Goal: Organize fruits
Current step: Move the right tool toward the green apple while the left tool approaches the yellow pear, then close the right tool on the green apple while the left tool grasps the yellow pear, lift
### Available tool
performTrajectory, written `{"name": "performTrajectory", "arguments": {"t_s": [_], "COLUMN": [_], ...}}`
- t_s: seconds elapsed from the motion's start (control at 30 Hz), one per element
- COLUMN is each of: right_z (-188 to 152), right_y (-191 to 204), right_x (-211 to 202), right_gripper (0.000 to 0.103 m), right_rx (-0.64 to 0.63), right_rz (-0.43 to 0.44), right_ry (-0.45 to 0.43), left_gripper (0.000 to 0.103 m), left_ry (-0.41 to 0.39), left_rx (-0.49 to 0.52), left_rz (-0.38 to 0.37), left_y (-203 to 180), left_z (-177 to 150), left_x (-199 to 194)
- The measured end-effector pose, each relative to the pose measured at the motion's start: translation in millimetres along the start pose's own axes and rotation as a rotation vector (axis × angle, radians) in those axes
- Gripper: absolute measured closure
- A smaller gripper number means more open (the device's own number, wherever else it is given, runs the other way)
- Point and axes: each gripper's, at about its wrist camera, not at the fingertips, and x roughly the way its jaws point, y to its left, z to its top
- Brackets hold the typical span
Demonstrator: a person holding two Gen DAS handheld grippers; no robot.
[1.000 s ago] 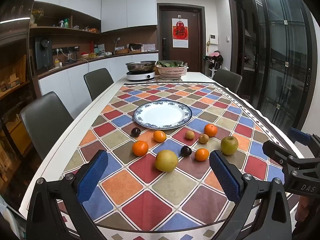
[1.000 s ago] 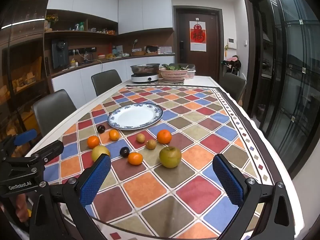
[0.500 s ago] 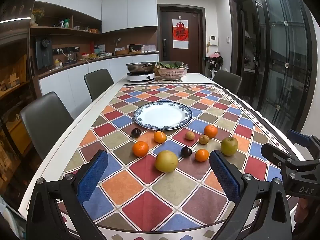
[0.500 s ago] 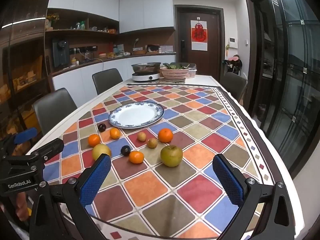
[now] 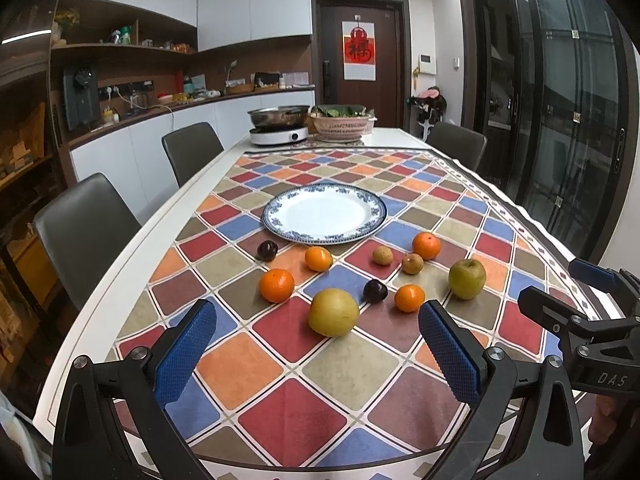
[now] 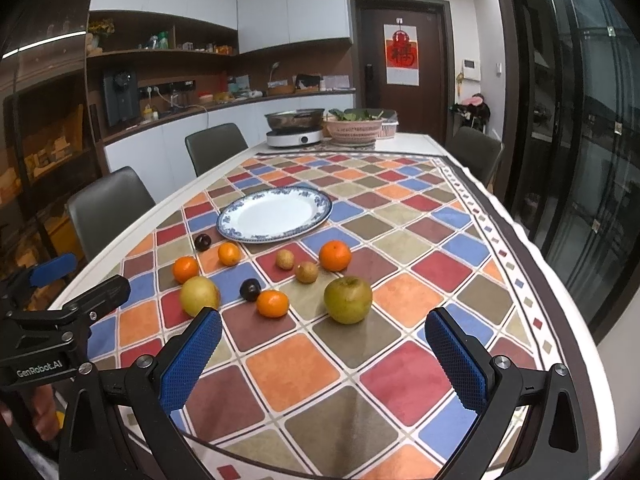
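Both tools gape wide w/ nothing held: left tool (image 5: 316, 354), right tool (image 6: 322, 358). We see the yellow pear (image 5: 334, 312) dead ahead of the left, green apple (image 6: 348, 299) just ahead of the right (plate (image 5: 376, 216) bare, beyond the fruit). We'd take each w/ its nearer tool.

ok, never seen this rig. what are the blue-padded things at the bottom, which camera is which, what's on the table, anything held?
No robot arm here: a person holds a two-finger tool in each hand, with a fisheye camera looking forward along its fingers. The left view shows the left tool; the right view shows the right tool. Both are open and hold nothing. On the checkered tablecloth lie a bare blue-rimmed plate and loose fruit in front of it: a yellow pear, a green apple, four oranges, two dark plums and two small brown fruits.
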Motion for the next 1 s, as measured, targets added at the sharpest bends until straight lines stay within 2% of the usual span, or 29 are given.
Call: {"name": "performTrajectory", "arguments": {"t_s": [0.37,0.73,1.0], "right_z": [1,5,4], "right_y": [-10,-16,-22], "right_x": [36,87,116], "right_gripper": [0.001,0.001,0.008], "right_rx": [0.019,0.031,0.046], "right_rz": [-0.008,-0.018,-0.015], "right_ry": [0.071,0.181,0.247], "left_gripper": [0.001,0.012,0.016], "left_ry": [0.067,0.211,0.281], "left_rx": [0.041,0.015,0.016], "left_rz": [-0.018,-0.046,-0.076], "left_y": [-2,6,4], "left_z": [-3,-8,-11], "left_x": [36,88,115]}}
